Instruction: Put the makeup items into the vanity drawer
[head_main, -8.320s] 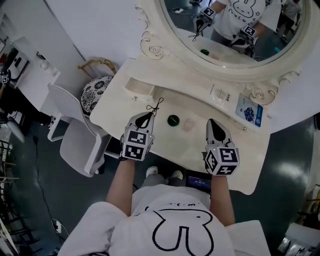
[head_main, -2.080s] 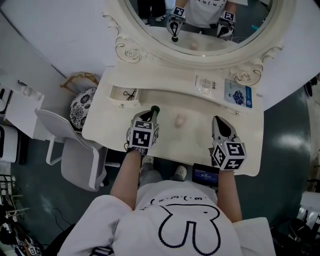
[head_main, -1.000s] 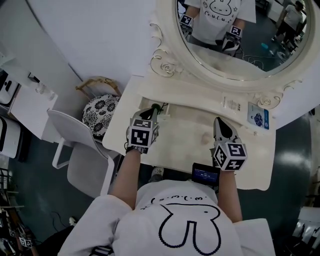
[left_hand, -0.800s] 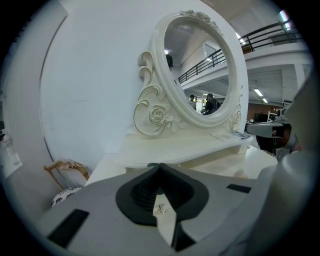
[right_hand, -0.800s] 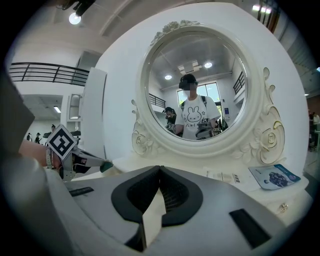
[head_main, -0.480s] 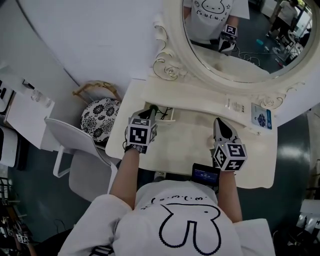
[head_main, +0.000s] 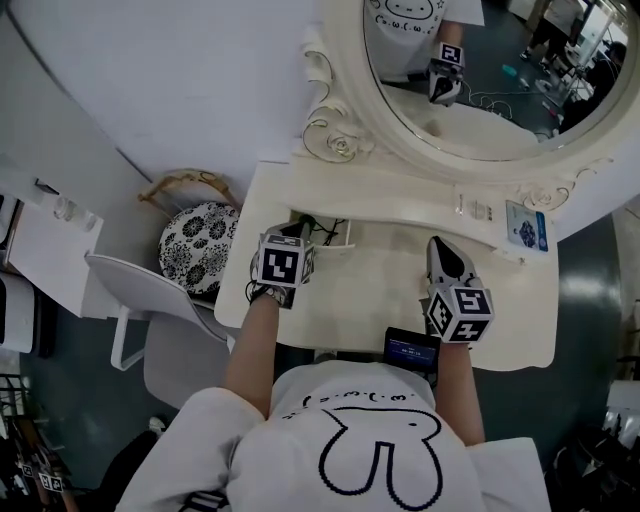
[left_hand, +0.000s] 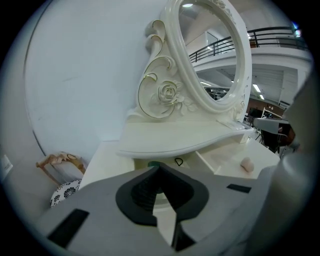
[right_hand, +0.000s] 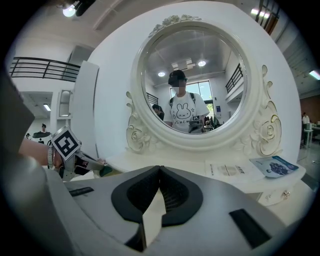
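Green item (left_hand: 153, 163) is pinched at the very tips of the left gripper (left_hand: 159, 169), whose jaws are closed together on it. The gripper tilts down over the open drawer (head_main: 343, 241), at the upper left of the vanity (head_main: 500, 330) in the head view, just under the shelf (left_hand: 180, 140) below the mirror (head_main: 480, 90). That downward tilt reads as a way to bring the item in low and set it inside, not let it fall from above.

Little of the green item shows. The left gripper view has a dark green sliver past the jaw tips. The right gripper view has a small green wedge at those same tips, at lower left. Its whole shape cannot be made out.

A thin black loop (left_hand: 178, 161) lies on the drawer floor, toward the centre of the left gripper view, and there looks to be room beside it.

The right gripper (head_main: 433, 244) hovers over the right-centre of the vanity, pointing toward the mirror. Its jaws are together with nothing between them. It looks parked clear of the drawer and free for the next pick.

A pink item (left_hand: 246, 164), a small pale rounded lump, lies on the vanity top at the right of the left gripper view. It is outside the drawer and apart from the left jaws, so I judge it is yet to be stowed.
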